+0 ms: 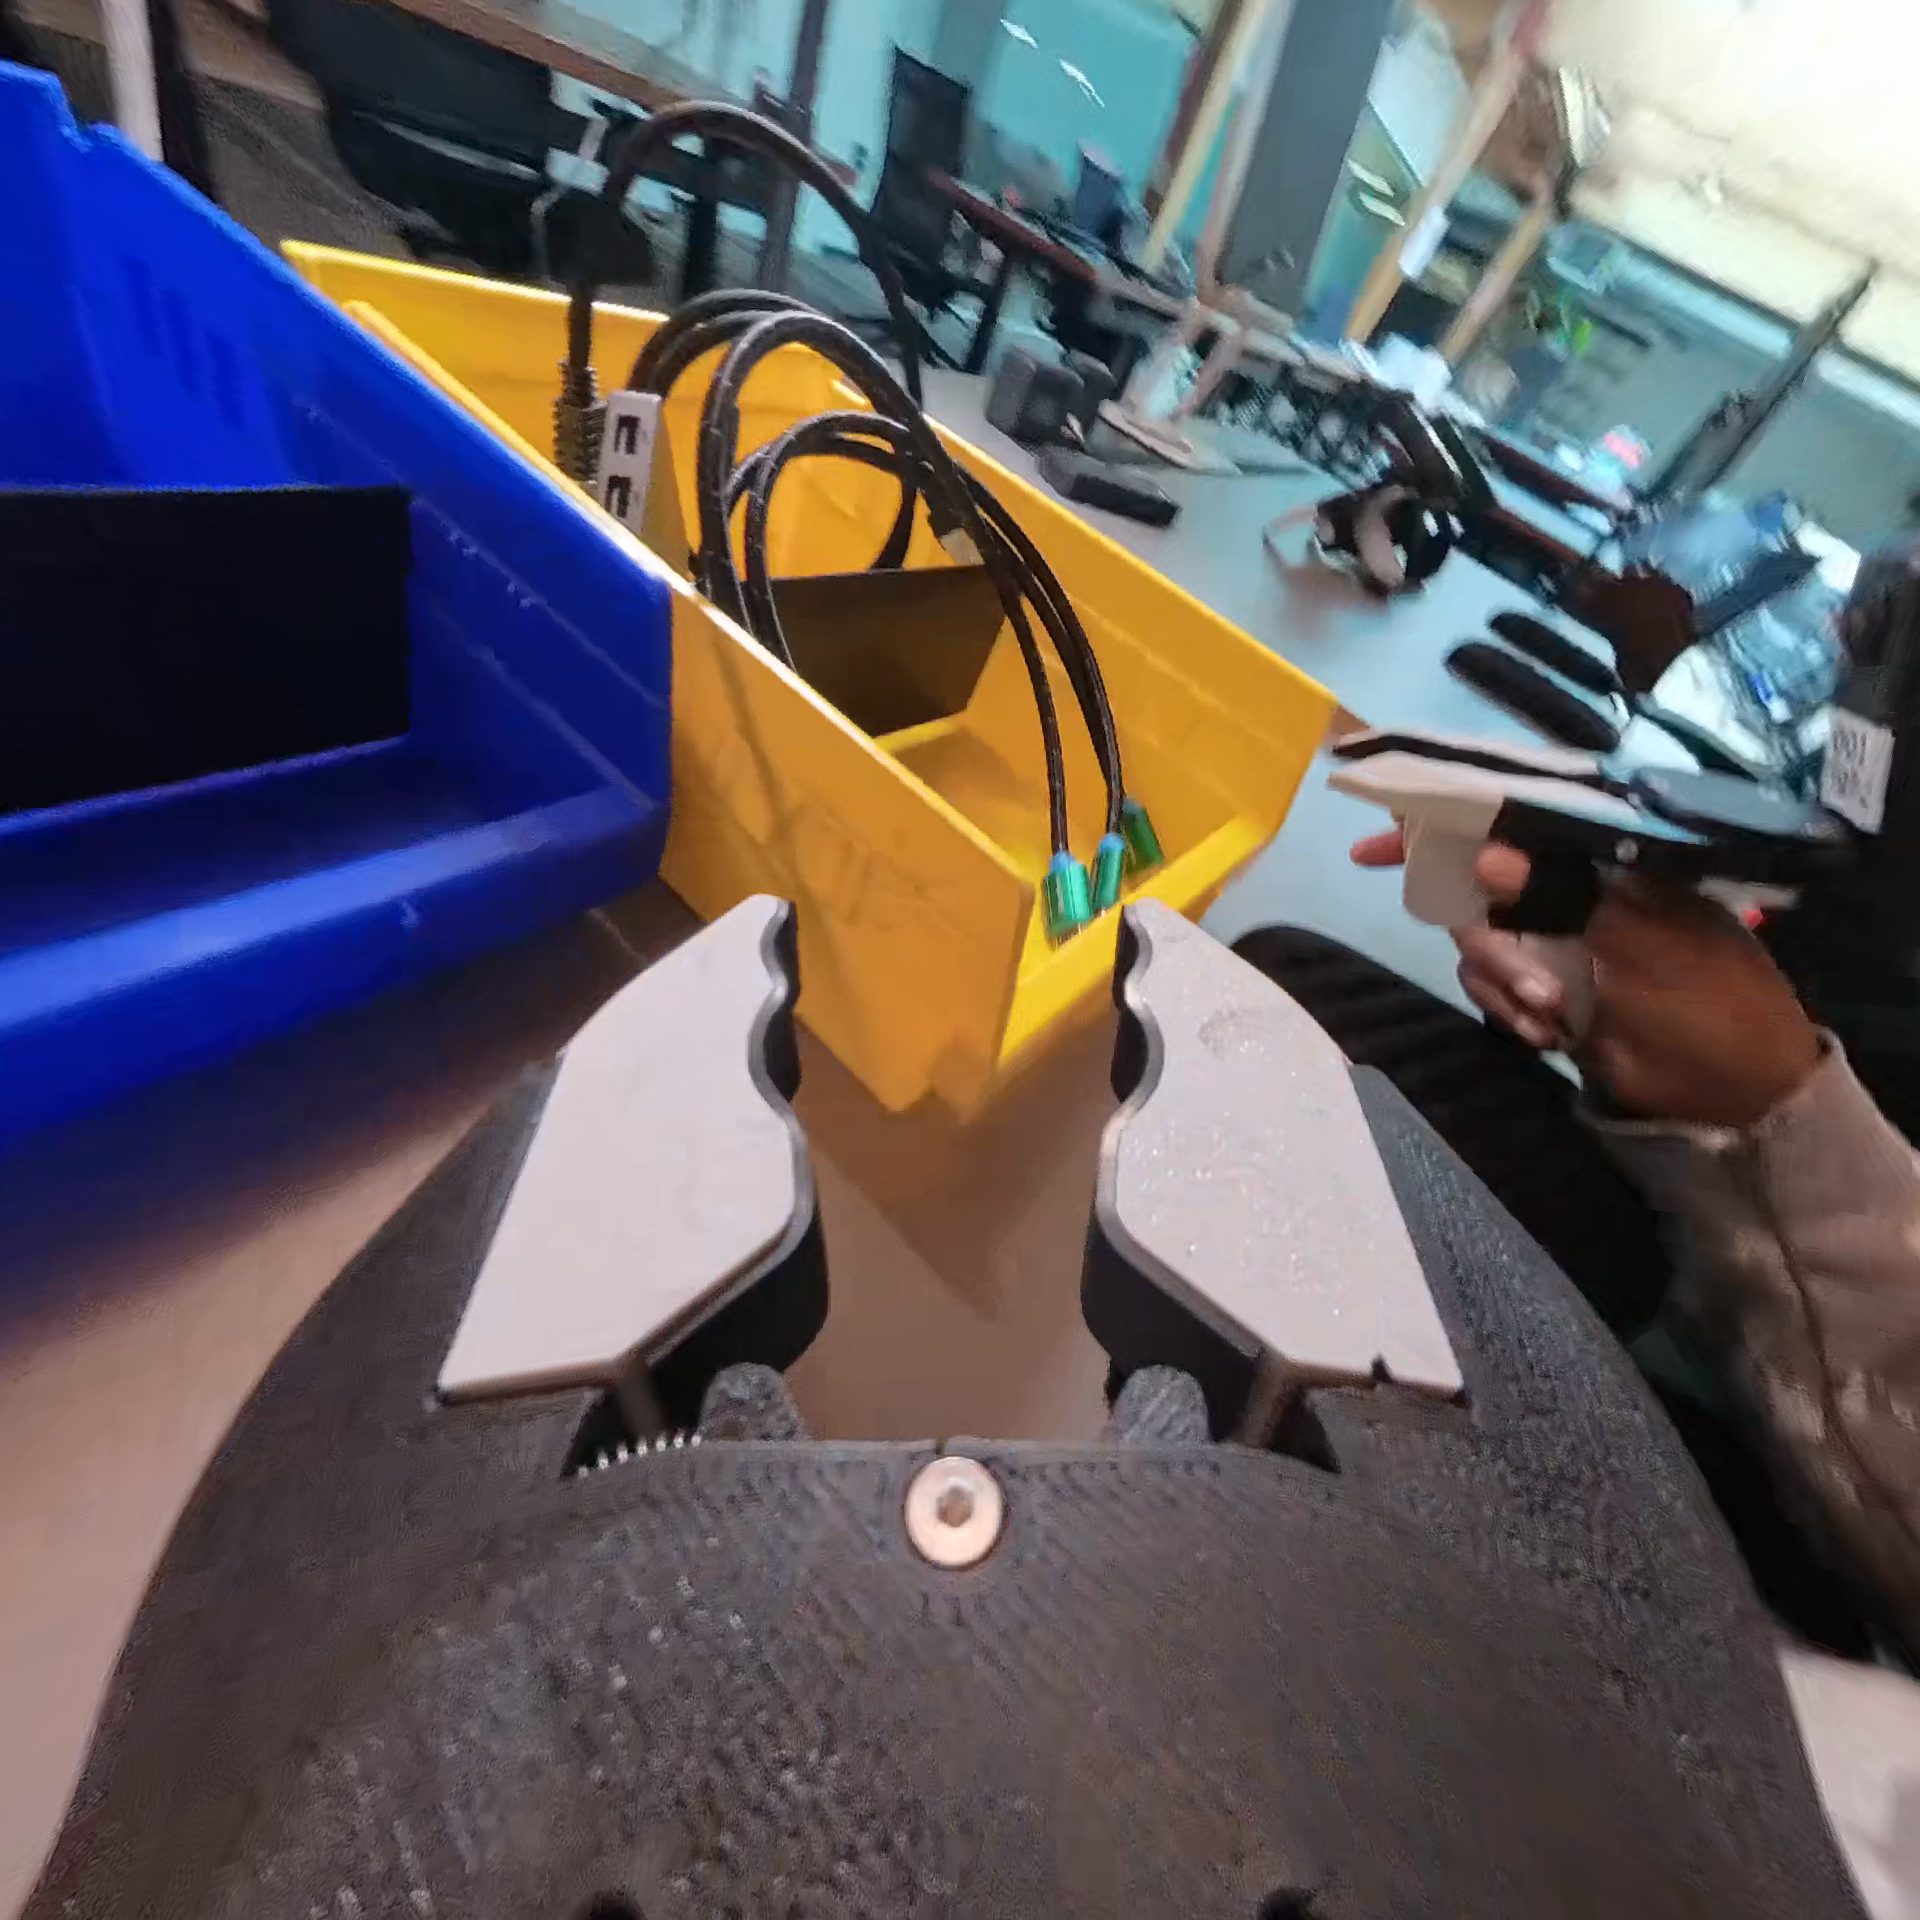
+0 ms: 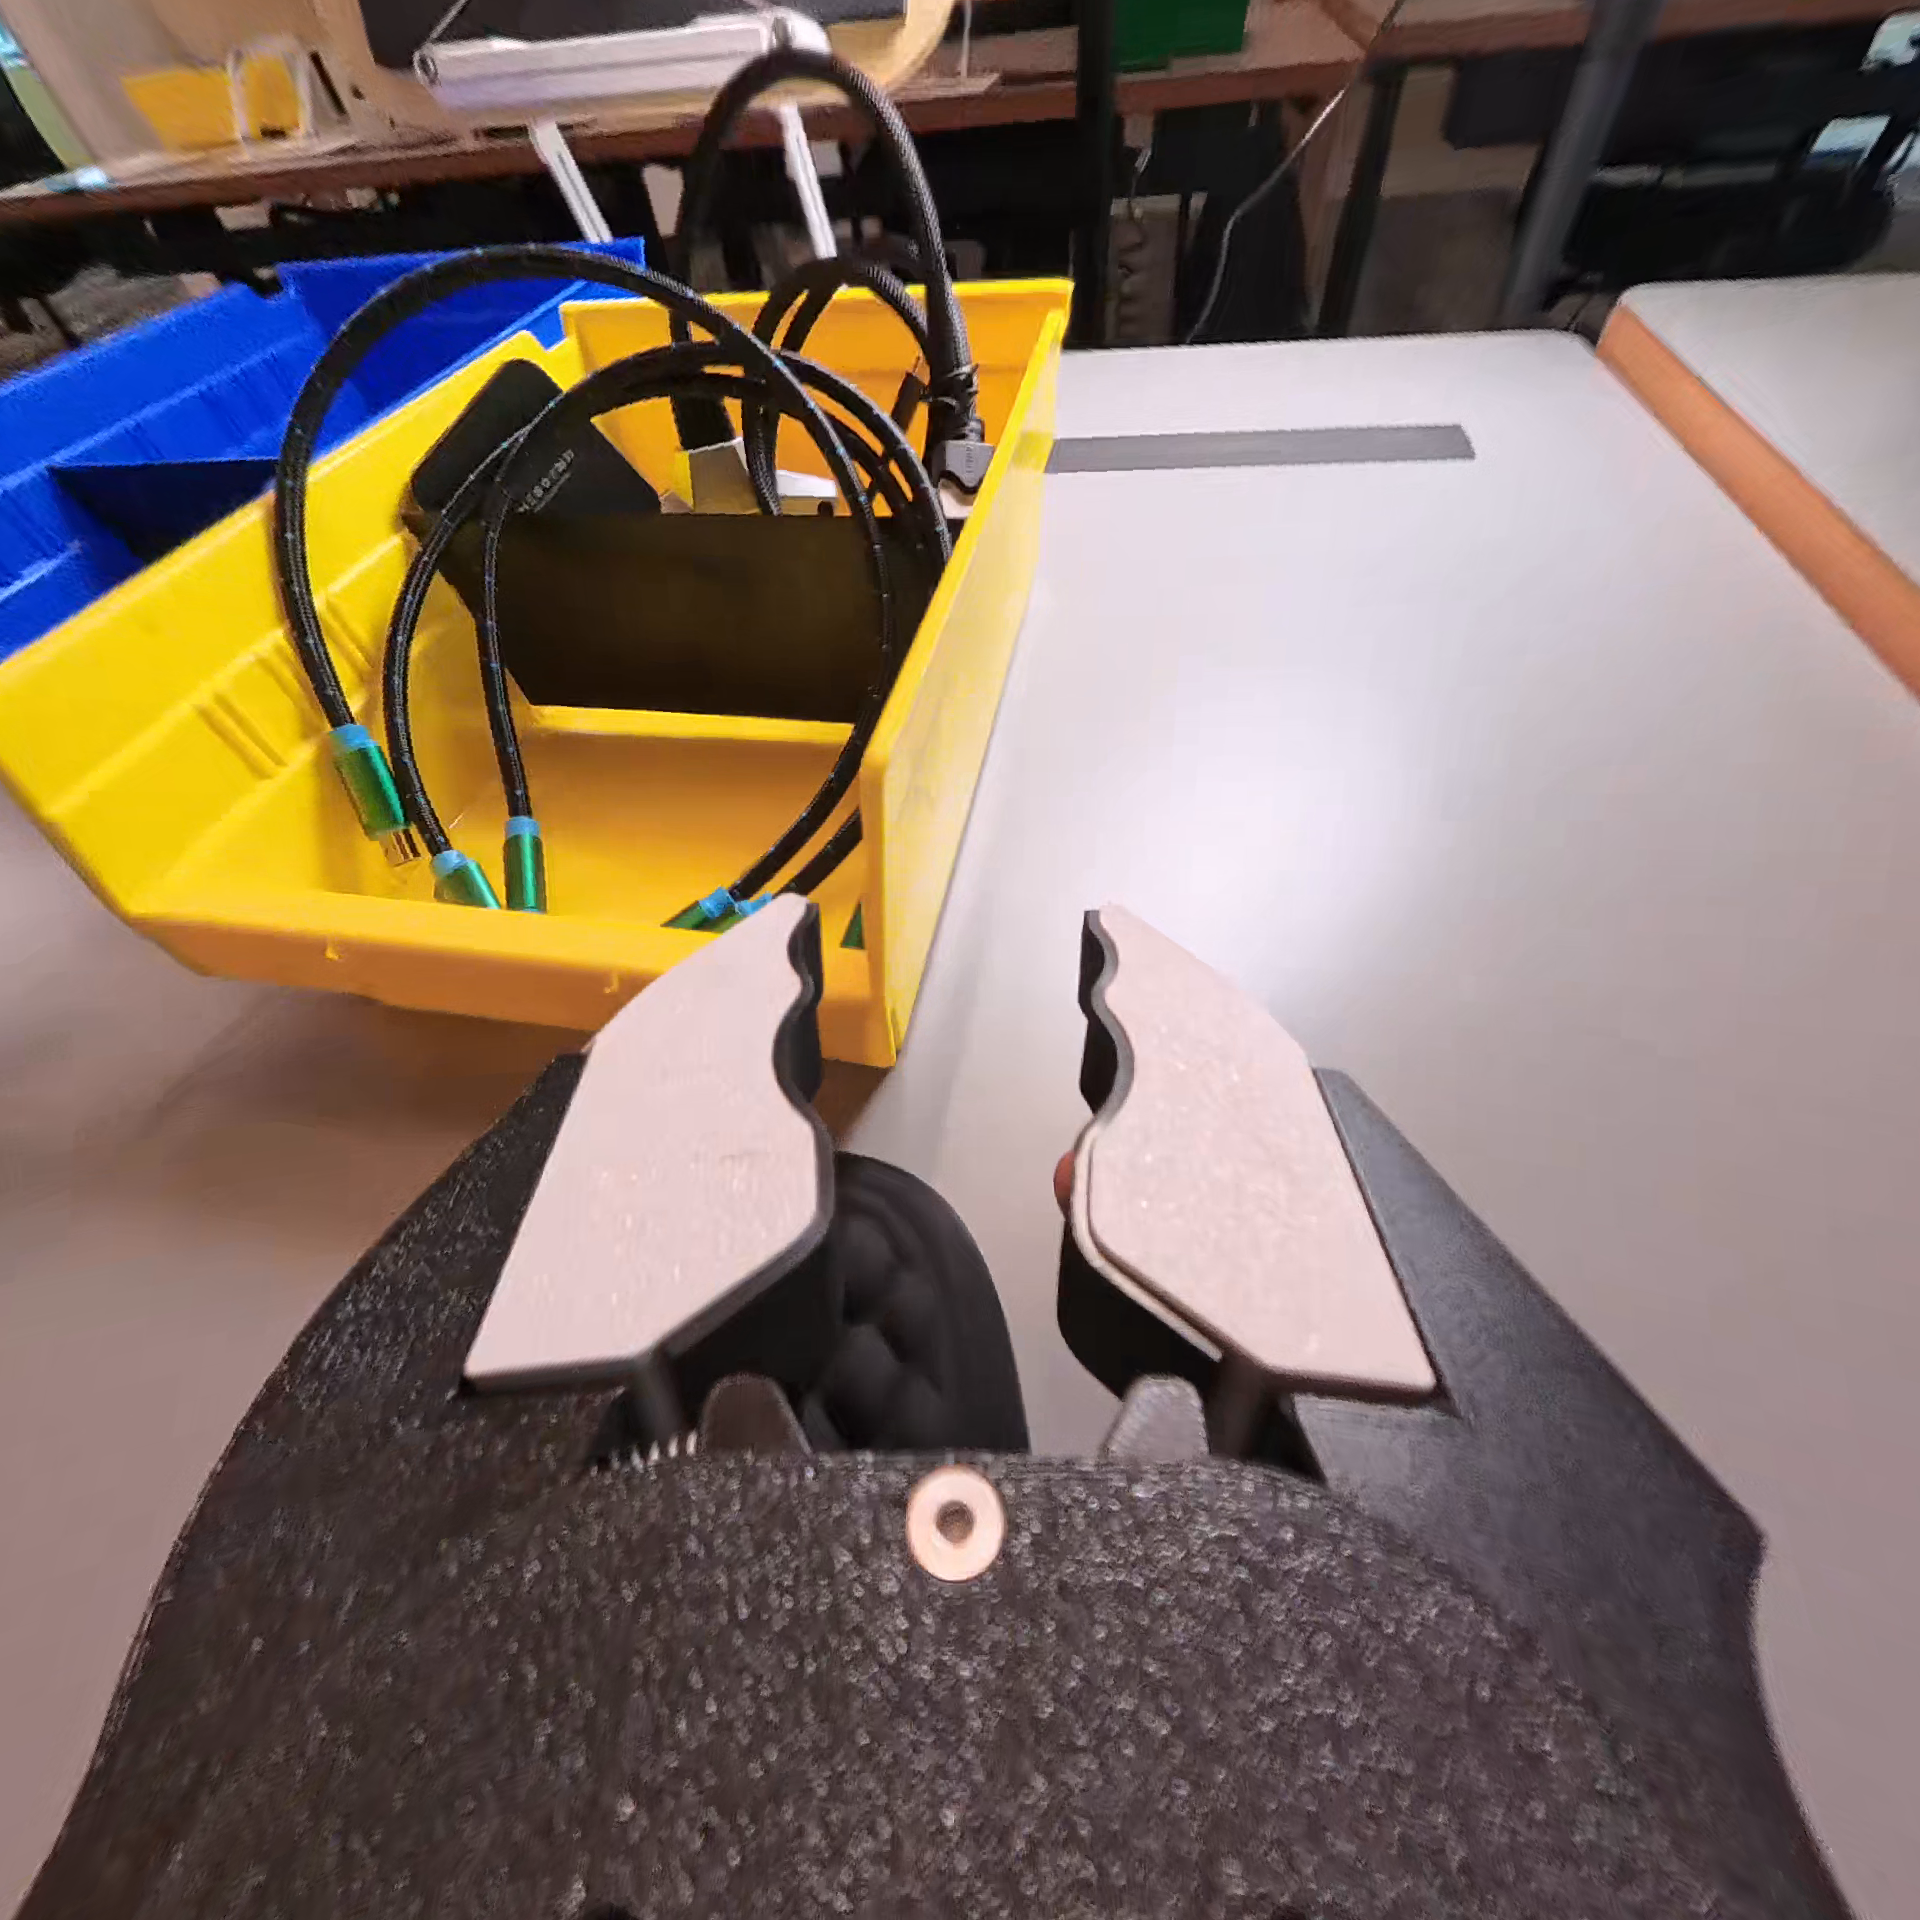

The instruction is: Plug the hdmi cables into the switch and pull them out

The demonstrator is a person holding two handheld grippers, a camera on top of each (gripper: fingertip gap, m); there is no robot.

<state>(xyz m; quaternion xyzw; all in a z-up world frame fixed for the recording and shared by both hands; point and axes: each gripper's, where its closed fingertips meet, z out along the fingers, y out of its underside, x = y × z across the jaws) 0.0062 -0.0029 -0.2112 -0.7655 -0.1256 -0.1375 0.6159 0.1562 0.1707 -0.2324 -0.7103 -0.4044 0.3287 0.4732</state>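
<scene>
Bins first, left to right: blue bin [image 2: 135, 436] at far left, ribbed hard plastic, a dark divider inside; touching its right side, yellow bin [image 2: 935, 665], same glossy moulded plastic with a black divider across the middle. Right of that, bare grey matte surface [image 2: 1351, 779] with a dark strip set into it.

Task items all sit inside the yellow bin. Cables [image 2: 312, 582]: black braided sleeve, stiff enough to hold tall loops, ending in green metallic plugs [image 2: 364, 779] that rest on the near floor of the bin. Switch [image 2: 530, 457]: flat black box, leaning behind the divider in the far half, partly hidden by cable loops. A small silver hub [image 1: 627, 447] with ports stands at the far left wall.

Left hand-held gripper [image 1: 958, 925]: jaws wide apart, holding nothing, aimed at the near corner of the yellow bin just short of the plugs. Right hand-held gripper [image 2: 948, 935]: also wide and holding nothing, hovering over the bin's near right corner. Fingers are grey plates with wavy black rubber inner edges.

Judgement: nothing plugged yet; step in hand is picking a plug. Best to grip the rigid green shell square across its flat faces, not the springy braid, and steady the switch with the other gripper before inserting.
</scene>
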